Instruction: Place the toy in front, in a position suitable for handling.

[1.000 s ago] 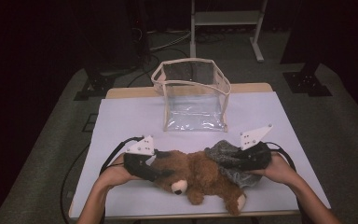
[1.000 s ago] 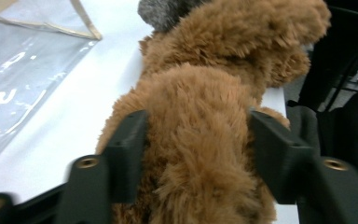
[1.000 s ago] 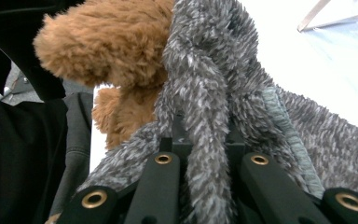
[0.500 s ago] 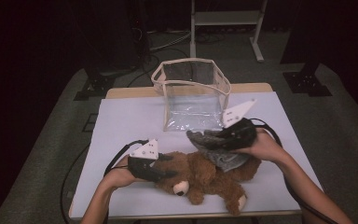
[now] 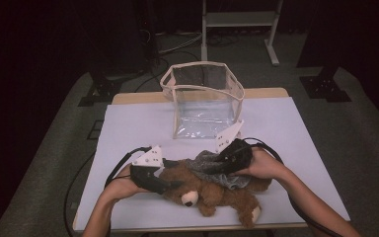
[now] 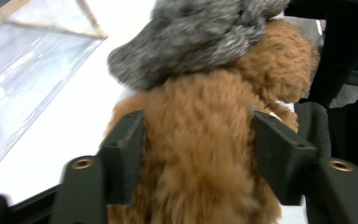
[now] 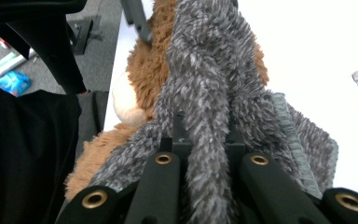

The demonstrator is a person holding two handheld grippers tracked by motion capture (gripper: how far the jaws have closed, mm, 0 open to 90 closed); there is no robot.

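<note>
Here, gripping the soft, light teddy bear [image 6: 200, 154] between left gripper [image 6: 193, 154] jaws; pinching limp grey cloth [image 7: 214, 93] over it with right gripper [image 7: 204, 140].

The teddy bear [image 5: 212, 190] is shaggy brown plush; the garment [image 5: 212, 165] on it is fuzzy grey fleece. At 12 o'clock, the bag [image 5: 202, 106] is glossy clear plastic, cloth-trimmed.
</note>
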